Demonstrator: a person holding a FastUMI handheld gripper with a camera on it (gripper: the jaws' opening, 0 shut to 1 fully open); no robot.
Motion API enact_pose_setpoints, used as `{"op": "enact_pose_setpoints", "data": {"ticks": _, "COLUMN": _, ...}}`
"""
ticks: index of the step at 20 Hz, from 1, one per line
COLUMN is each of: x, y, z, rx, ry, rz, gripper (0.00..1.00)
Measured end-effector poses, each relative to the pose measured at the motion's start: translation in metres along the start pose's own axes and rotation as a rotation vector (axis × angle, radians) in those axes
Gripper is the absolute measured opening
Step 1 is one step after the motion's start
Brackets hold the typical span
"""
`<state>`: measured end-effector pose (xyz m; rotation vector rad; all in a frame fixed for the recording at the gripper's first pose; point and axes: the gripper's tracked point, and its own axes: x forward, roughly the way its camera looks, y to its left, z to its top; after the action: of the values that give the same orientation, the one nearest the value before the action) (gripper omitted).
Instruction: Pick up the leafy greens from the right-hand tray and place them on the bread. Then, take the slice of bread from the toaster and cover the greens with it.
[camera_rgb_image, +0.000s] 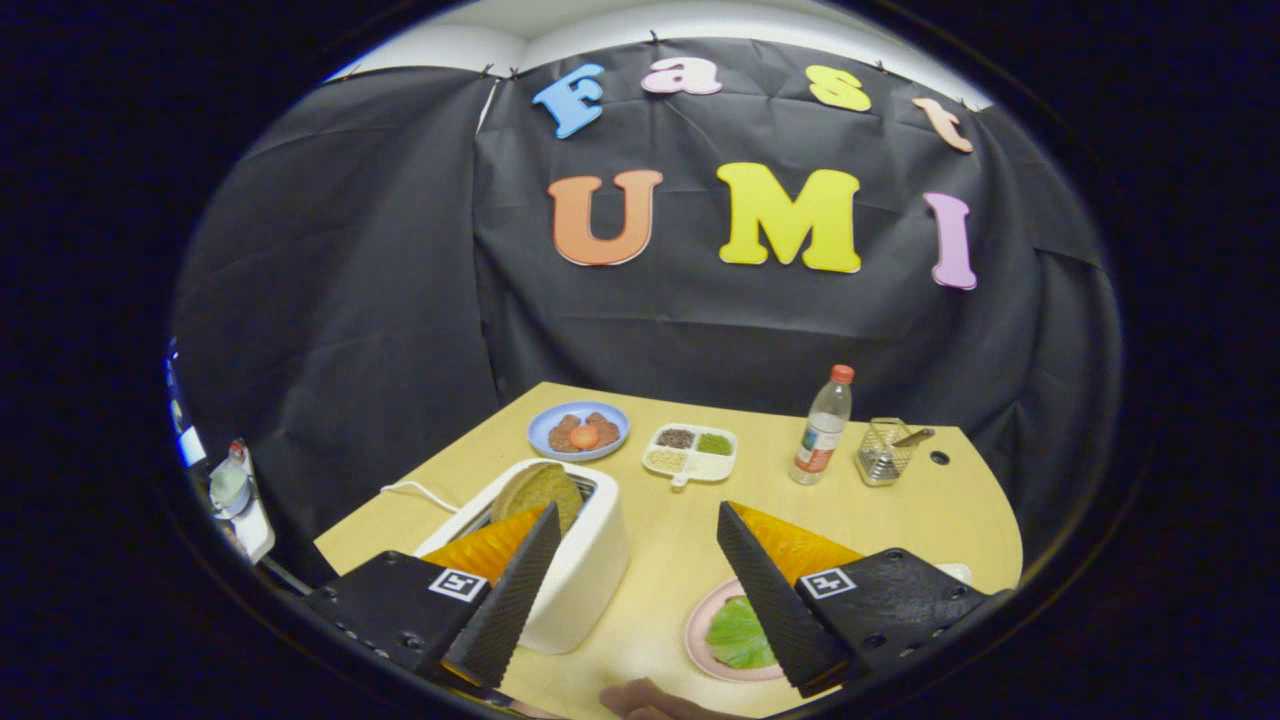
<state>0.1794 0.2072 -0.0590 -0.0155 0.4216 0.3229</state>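
Gripper view, from left to right: first comes the white toaster (560, 560), just ahead of my left finger, with a brown slice of bread (540, 492) standing out of its slot. Between and beyond my fingers I see a blue plate (578, 430) and a white divided dish (692, 452), then a bottle (822, 428) and a wire basket (884, 452) further right. My claw (632, 545) is wide apart and holds nothing. Beside my right finger, partly hidden by it, the leafy greens (738, 634) lie on a pink plate (700, 640). I judge the greens step is done, so the toaster slice is next: I should turn left and close on its upper edge.
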Motion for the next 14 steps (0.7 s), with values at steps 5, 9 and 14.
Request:
{"op": "enact_pose_setpoints", "data": {"ticks": 5, "x": 0.040, "y": 0.036, "z": -0.001, "rx": 0.030, "ry": 0.057, "rz": -0.017, "gripper": 0.97}}
{"op": "enact_pose_setpoints", "data": {"ticks": 9, "x": 0.073, "y": 0.054, "z": -0.018, "rx": 0.045, "ry": 0.135, "rz": -0.011, "gripper": 0.97}}
{"op": "enact_pose_setpoints", "data": {"ticks": 14, "x": 0.095, "y": 0.055, "z": -0.035, "rx": 0.062, "ry": 0.189, "rz": -0.030, "gripper": 0.93}}
